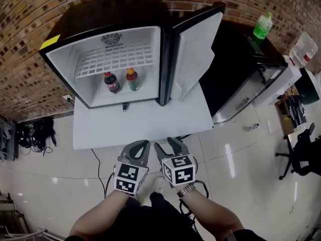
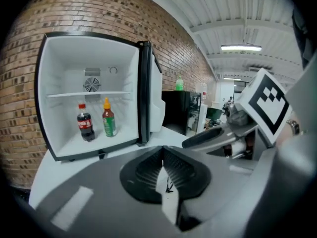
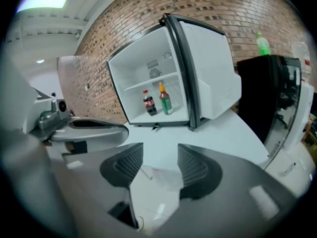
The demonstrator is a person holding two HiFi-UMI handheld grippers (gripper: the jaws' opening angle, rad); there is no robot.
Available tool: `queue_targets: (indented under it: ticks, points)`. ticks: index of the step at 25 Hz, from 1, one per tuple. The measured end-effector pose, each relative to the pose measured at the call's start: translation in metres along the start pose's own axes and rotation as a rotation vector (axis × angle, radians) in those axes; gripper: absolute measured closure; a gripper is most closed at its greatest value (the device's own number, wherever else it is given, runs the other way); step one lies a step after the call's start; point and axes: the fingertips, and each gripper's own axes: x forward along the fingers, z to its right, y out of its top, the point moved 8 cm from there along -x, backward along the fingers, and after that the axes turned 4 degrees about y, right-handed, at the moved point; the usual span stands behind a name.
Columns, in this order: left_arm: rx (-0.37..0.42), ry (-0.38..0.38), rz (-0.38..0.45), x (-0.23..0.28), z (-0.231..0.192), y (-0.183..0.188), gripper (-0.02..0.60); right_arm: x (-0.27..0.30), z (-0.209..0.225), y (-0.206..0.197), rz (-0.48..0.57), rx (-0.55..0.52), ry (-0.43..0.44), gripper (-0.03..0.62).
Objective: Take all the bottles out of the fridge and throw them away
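Note:
A small fridge [image 1: 65,59] stands open on a white table [image 1: 145,122], its door [image 1: 198,49] swung out to the right. Below the wire shelf stand a cola bottle [image 1: 111,82] [image 2: 85,123] [image 3: 149,103] and, right of it, a green bottle with an orange cap [image 1: 133,79] [image 2: 109,118] [image 3: 165,100]. Both grippers hang side by side in front of the table's near edge, well short of the fridge. My left gripper [image 1: 142,145] [image 2: 162,156] is shut with nothing in it. My right gripper [image 1: 168,145] [image 3: 159,163] is open and empty.
A black cabinet [image 1: 235,59] stands right of the fridge door with a bright green bottle [image 1: 263,25] on top. Cables [image 1: 35,134] lie on the tiled floor at the left. An office chair [image 1: 301,149] is at the far right. A brick wall runs behind.

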Motion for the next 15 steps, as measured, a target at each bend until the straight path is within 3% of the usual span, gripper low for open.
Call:
queue_targets:
  ticks: [8,15]
  points:
    - [-0.06,0.184,0.087,-0.047,-0.059,0.012,0.578,0.035,-0.055,0.048,0.008,-0.157,0.111,0.378]
    - [-0.09,0.251,0.125,-0.073,-0.115,0.015,0.578,0.077,-0.089,0.082,0.003,-0.224,0.123,0.378]
